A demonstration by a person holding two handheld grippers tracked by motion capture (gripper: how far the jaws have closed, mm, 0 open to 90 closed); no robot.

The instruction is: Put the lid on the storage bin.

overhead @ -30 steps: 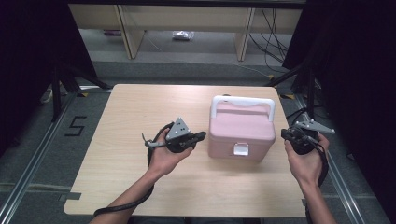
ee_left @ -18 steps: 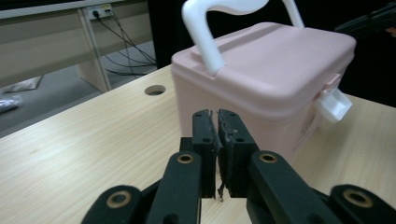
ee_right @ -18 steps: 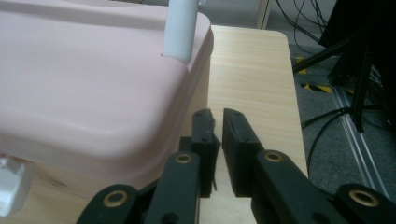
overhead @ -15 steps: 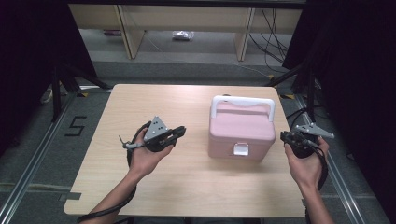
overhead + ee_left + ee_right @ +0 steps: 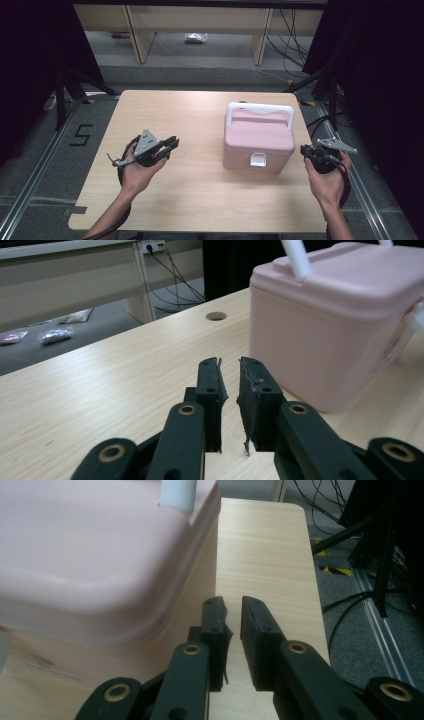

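Observation:
A pink lidded box [image 5: 257, 137] with a white handle [image 5: 260, 107] and a white front latch [image 5: 258, 160] stands on the right half of the wooden table [image 5: 190, 110]. My left gripper [image 5: 170, 143] hovers over the table's left half, well apart from the box, and points right at it. Its jaws have just been opening and stand a little apart with nothing between them [image 5: 229, 365]. My right gripper [image 5: 304, 149] sits beside the box's right side, close to its wall [image 5: 90, 560]. Its jaws have also just been opening; the narrow gap is empty [image 5: 232, 602].
A round hole [image 5: 216, 316] pierces the table behind the box. The table's right edge [image 5: 310, 555] runs close to my right gripper, with cables [image 5: 295, 30] and a floor rail beyond. Black stands [image 5: 65, 85] flank the table; a shelf unit [image 5: 200, 20] stands behind.
My left hand has moved left across the table, away from the box. Both pairs of jaws have parted slightly. The right hand has stayed beside the box.

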